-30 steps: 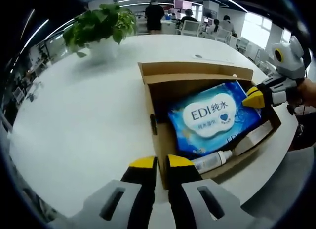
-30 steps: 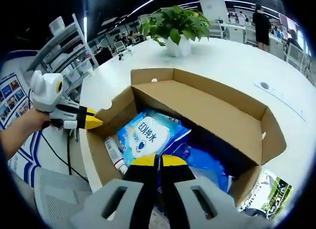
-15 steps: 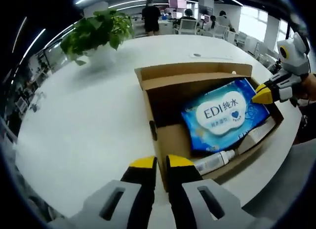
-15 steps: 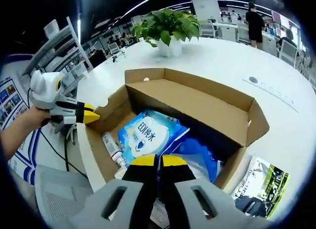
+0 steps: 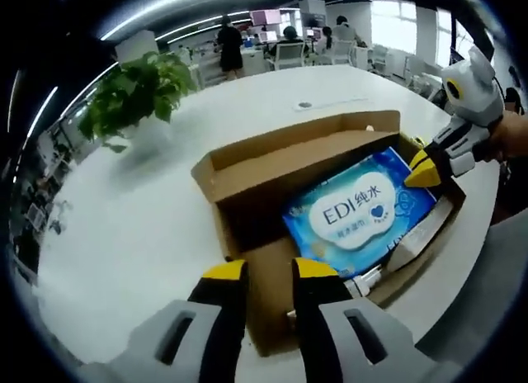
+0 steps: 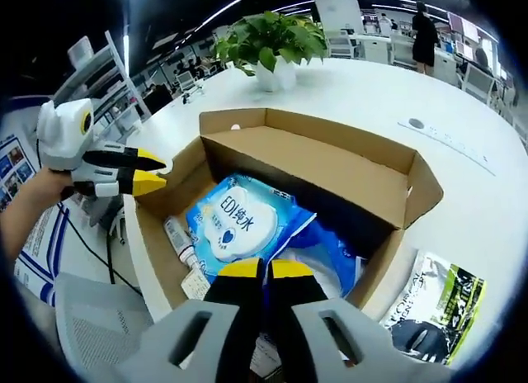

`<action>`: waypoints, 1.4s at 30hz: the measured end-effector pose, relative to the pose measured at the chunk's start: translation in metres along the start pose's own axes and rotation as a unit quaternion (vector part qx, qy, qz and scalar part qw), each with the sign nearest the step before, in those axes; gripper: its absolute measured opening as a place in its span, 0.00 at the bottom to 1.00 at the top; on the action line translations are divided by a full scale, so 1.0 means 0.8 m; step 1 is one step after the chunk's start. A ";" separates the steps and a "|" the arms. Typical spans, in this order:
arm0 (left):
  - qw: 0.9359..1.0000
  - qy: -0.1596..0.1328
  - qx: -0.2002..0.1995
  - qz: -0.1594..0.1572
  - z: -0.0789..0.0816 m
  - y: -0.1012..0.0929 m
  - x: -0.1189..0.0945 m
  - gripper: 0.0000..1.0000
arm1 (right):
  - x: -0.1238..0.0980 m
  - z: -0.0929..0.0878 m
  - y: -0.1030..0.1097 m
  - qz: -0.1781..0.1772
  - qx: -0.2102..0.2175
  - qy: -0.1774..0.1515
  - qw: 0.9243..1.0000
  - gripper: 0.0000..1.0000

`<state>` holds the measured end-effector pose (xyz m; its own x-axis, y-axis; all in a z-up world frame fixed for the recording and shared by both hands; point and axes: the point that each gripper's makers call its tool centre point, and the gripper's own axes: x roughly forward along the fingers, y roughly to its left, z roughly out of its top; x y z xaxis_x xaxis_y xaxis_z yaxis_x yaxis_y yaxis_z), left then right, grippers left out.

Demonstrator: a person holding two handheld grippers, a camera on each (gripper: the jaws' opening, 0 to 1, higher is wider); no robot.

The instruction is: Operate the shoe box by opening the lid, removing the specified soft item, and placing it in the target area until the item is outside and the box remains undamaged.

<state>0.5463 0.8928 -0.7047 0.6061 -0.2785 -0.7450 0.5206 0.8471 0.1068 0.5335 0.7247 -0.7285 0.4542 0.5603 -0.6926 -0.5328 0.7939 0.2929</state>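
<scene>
Lying lengthwise in the open brown cardboard shoe box (image 6: 330, 172), the blue soft wipes pack (image 6: 235, 226) just ahead of the right gripper (image 6: 264, 270), its fingers pressed together; left gripper (image 5: 268, 271), fingers slightly parted, hovering at the box's near wall.

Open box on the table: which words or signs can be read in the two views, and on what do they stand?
"EDI 纯水", above a small heart: white label of the blue wipes pack in the cardboard box.
Smaller line beneath: too small to read.
Tube and packet beside the box: print too blurred.
</scene>
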 end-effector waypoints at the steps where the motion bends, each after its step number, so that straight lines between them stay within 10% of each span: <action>1: 1.000 0.003 0.001 -0.007 0.000 -0.004 0.004 0.20 | 0.001 -0.001 -0.001 0.000 0.000 0.001 1.000 0.00; 24: 0.983 0.104 -0.068 -0.135 -0.030 -0.055 0.060 0.13 | 0.005 -0.013 -0.010 0.002 -0.002 0.011 1.000 0.00; 42: 0.986 0.107 -0.087 -0.092 -0.027 -0.039 0.070 0.00 | 0.004 -0.008 -0.010 0.001 0.026 -0.004 1.000 0.00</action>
<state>0.5511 0.8608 -0.7639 0.3601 -0.3492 -0.8651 0.4871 0.8612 -0.1449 0.5345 0.7186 -0.7371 0.4591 0.5646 -0.6859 -0.4958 0.8035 0.3296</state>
